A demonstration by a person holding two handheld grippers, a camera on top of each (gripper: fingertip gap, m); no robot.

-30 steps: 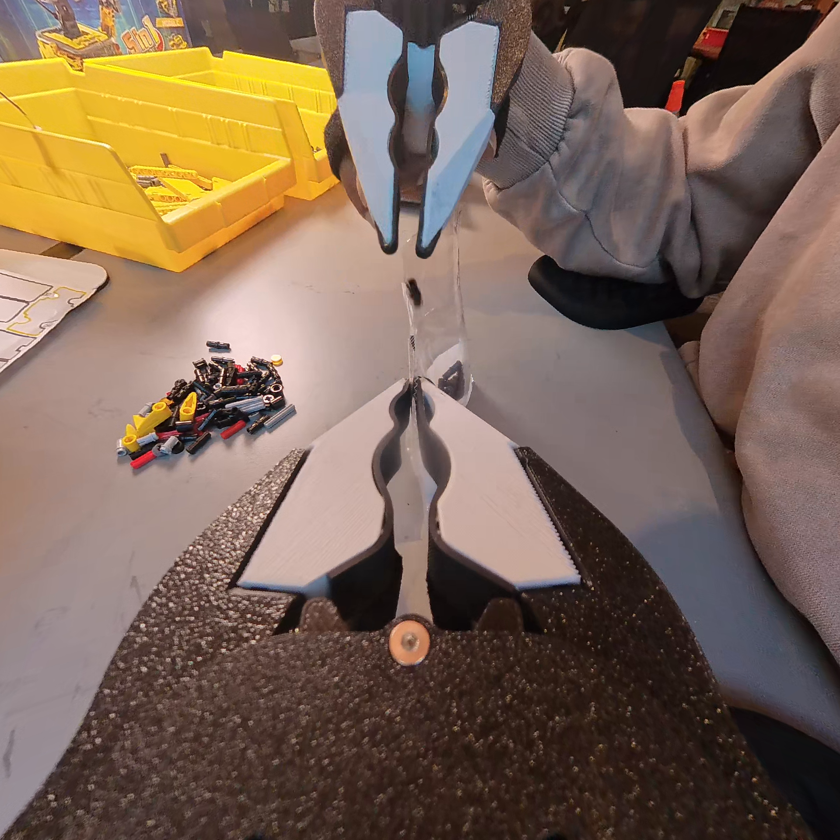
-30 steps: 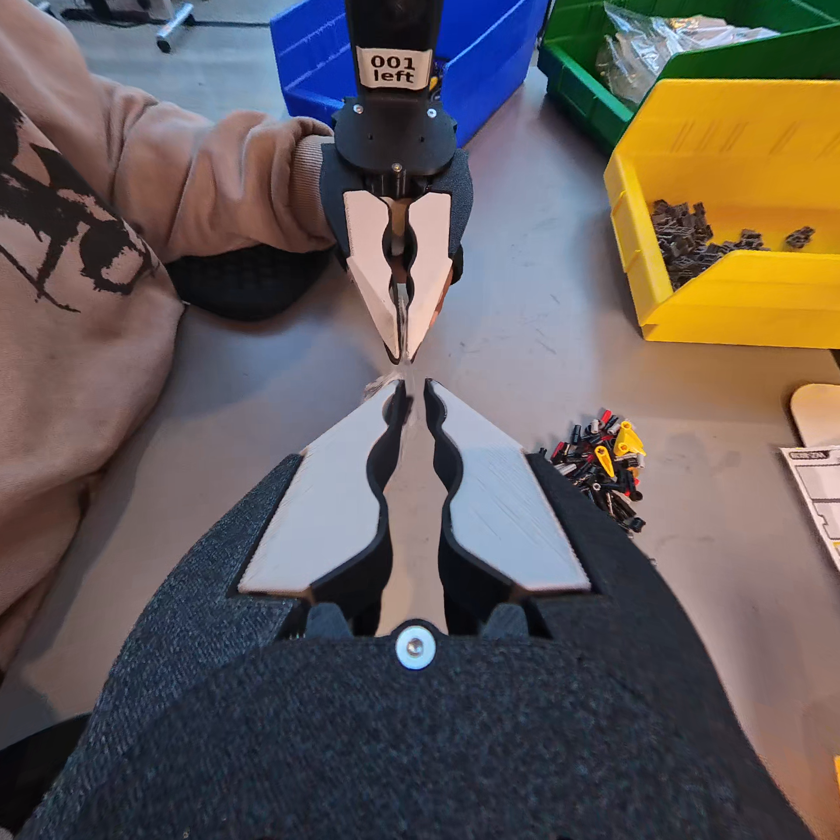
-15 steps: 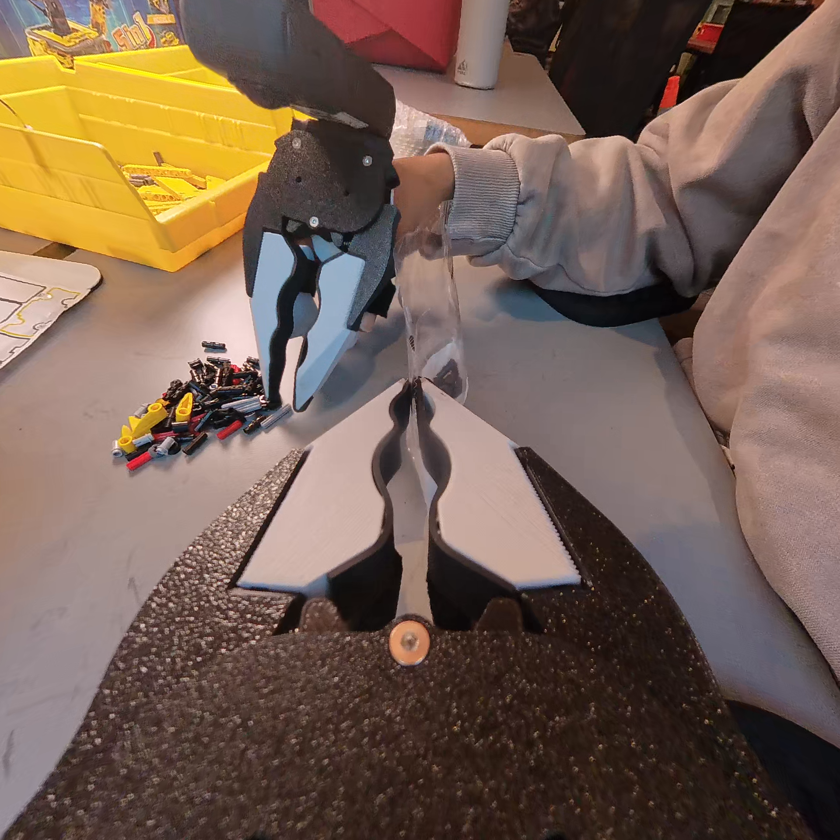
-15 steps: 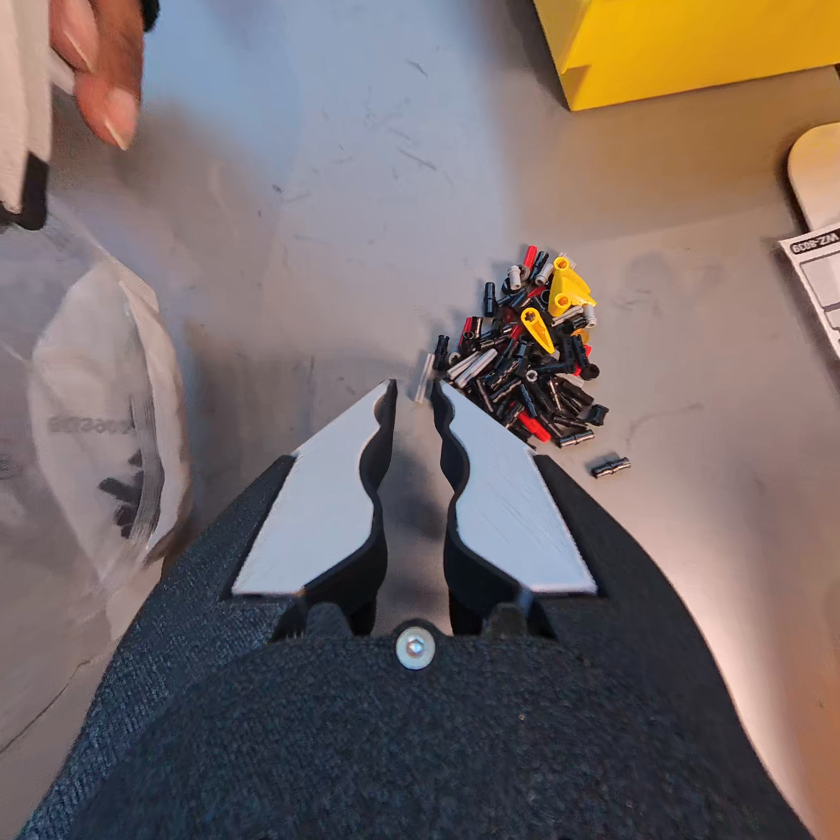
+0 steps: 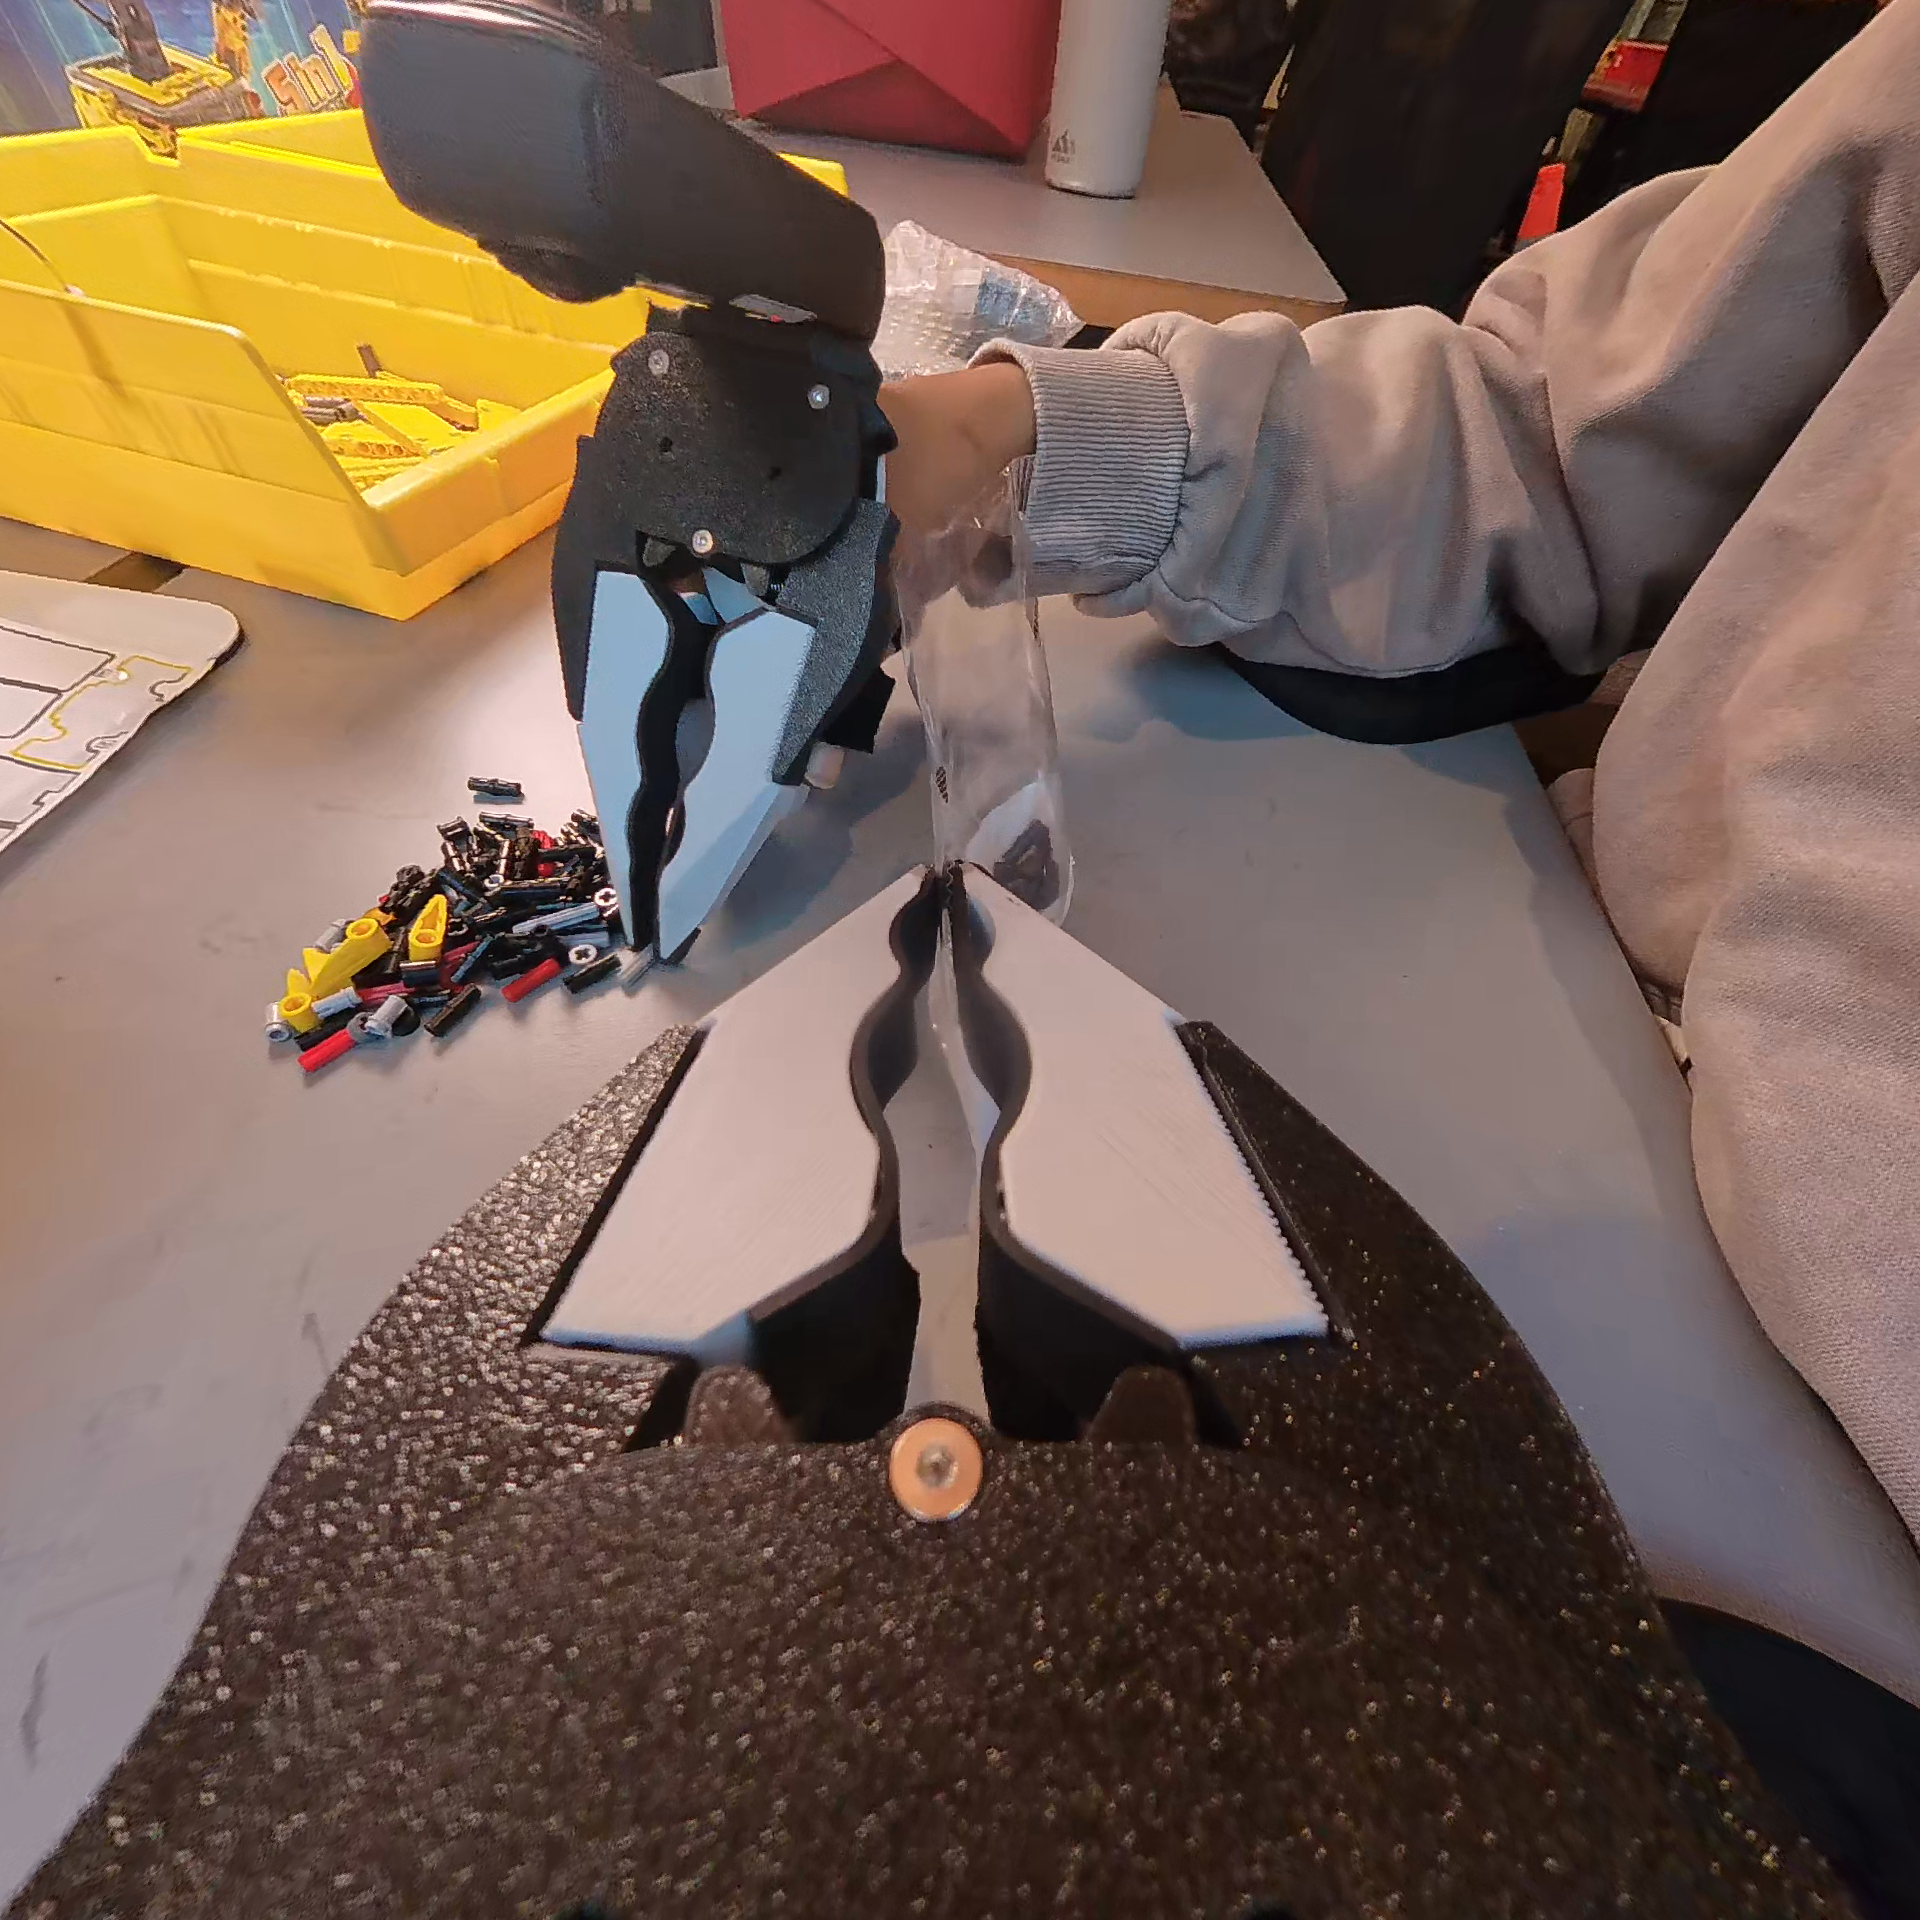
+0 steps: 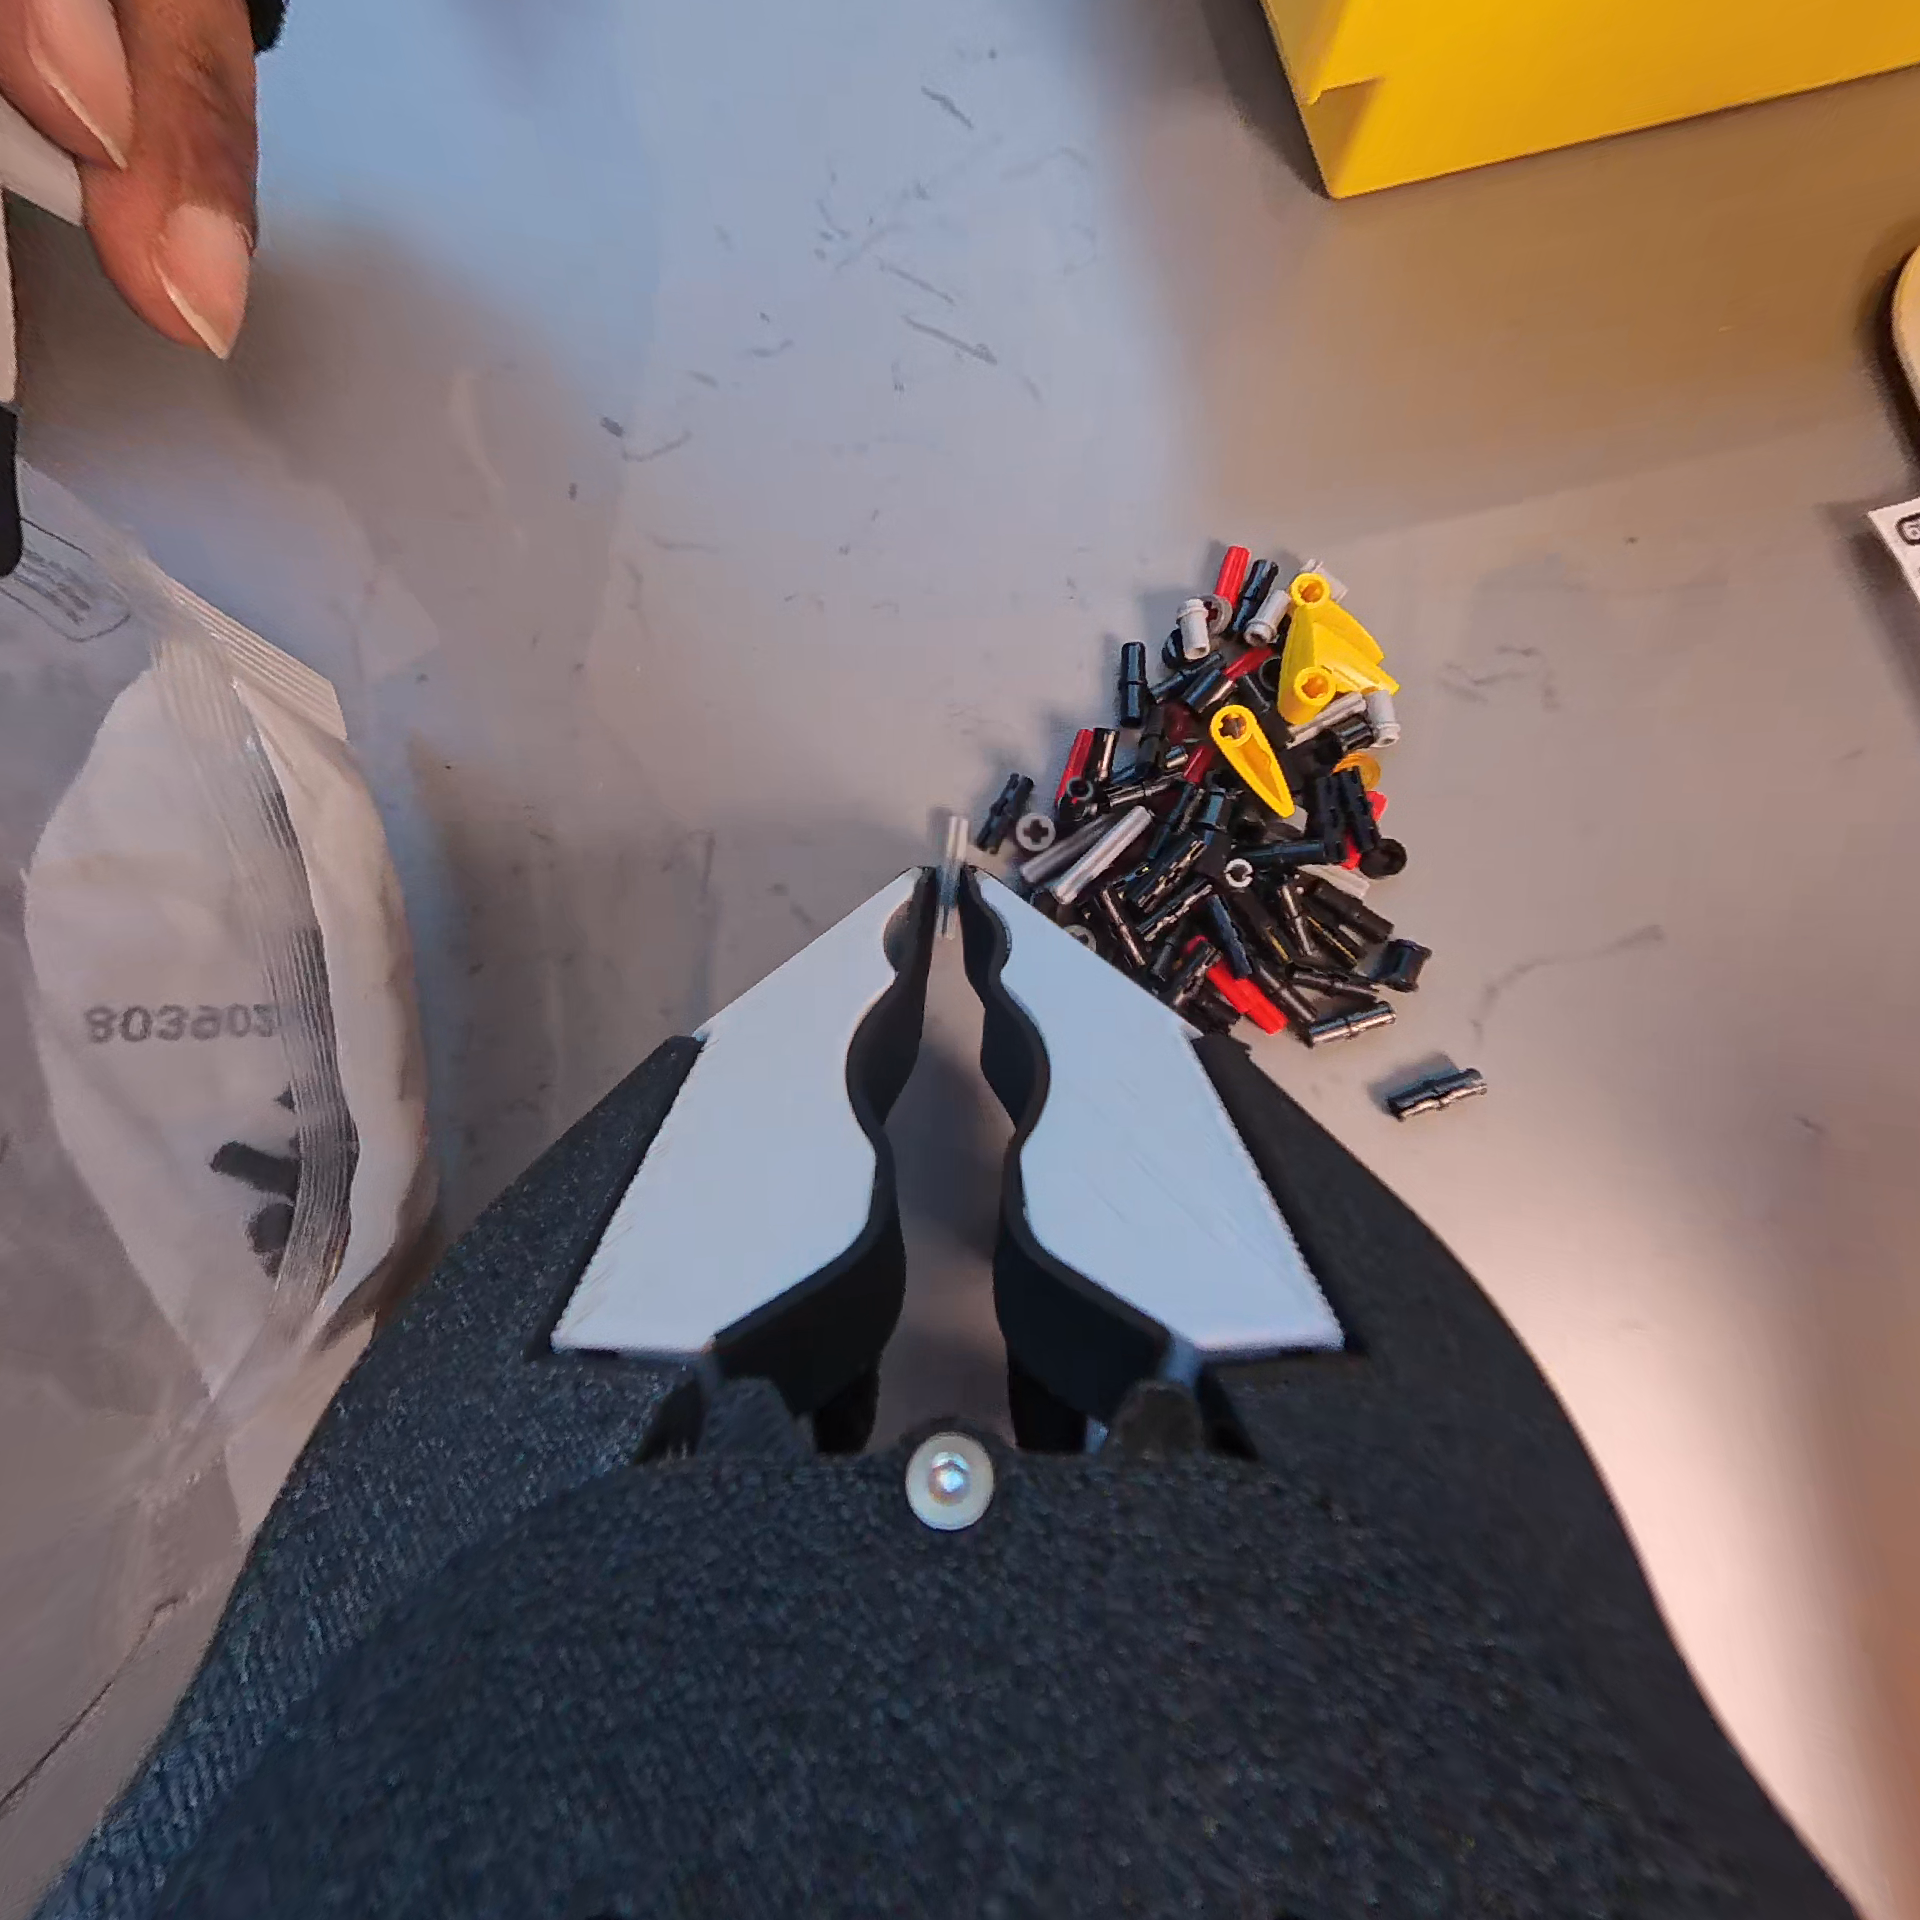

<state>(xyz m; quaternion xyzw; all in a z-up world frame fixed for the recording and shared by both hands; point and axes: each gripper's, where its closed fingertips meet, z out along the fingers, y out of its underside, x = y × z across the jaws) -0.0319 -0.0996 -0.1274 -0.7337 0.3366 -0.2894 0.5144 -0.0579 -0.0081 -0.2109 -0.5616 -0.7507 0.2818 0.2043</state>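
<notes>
My left gripper is clenched on the lower edge of a clear plastic bag, which hangs limp between my tips and a bare hand pinching its top; a few dark pieces sit at the bottom of the bag, just past my tips. The bag looks thin, light and slippery, so I judge the safest hold is on the flat seam or edge, not on the loose middle. My right gripper has its tips nearly together on a small pale grey peg at the near-left edge of the pile of small parts on the grey table; I read it as grasping the peg, though the peg is blurred. The peg looks hard, tiny and light, likely to slip unless pinched across its middle. The pile holds black, red, grey and yellow pieces, with one black pin lying apart on its near-right side. A yellow bin stands toward the far-left corner, and a printed sheet lies at the left edge.
</notes>
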